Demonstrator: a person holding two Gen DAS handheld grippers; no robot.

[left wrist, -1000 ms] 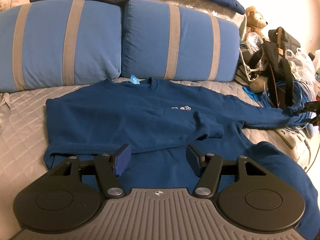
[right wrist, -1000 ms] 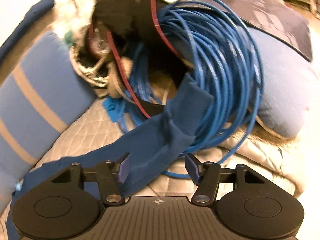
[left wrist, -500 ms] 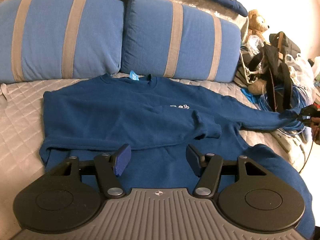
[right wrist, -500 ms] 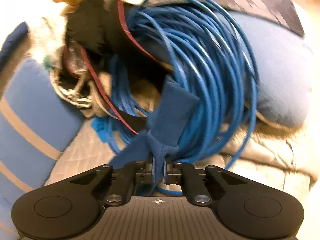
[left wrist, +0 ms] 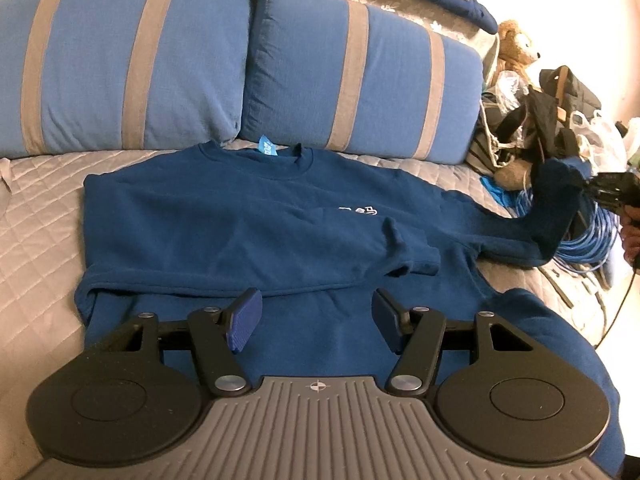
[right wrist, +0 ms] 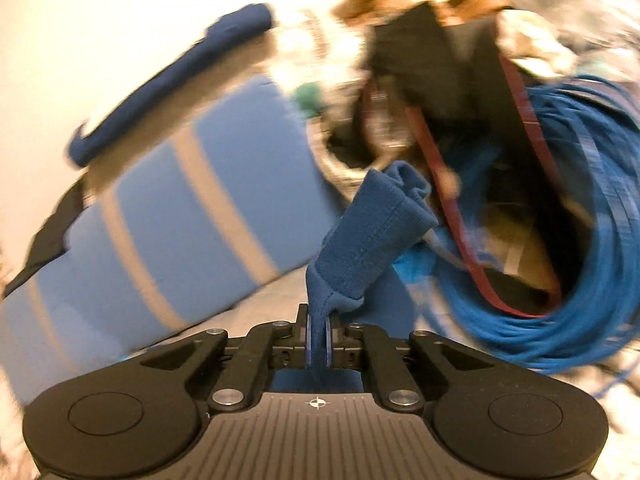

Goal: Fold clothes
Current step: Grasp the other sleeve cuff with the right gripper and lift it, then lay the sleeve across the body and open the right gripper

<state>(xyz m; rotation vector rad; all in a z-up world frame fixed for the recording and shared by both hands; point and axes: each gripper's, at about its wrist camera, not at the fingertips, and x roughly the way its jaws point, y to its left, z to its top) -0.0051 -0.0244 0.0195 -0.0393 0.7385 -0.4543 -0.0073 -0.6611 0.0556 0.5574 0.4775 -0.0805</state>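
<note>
A navy sweatshirt (left wrist: 224, 224) lies flat on the grey quilted bed (left wrist: 36, 216), collar toward two blue striped pillows (left wrist: 132, 64), one sleeve folded across the chest. A light blue neck tag (left wrist: 267, 146) shows print too small to read, and so is the small white chest logo (left wrist: 357, 211). The left gripper (left wrist: 316, 322) hovers over the hem, jaws apart, nothing between them. At the right, the right gripper (right wrist: 318, 340) is clamped on the sleeve cuff (right wrist: 374, 232), lifted off the bed beside a coil of blue cable (right wrist: 592, 248) and a black bag (left wrist: 554, 120) whose contents can't be made out.
</note>
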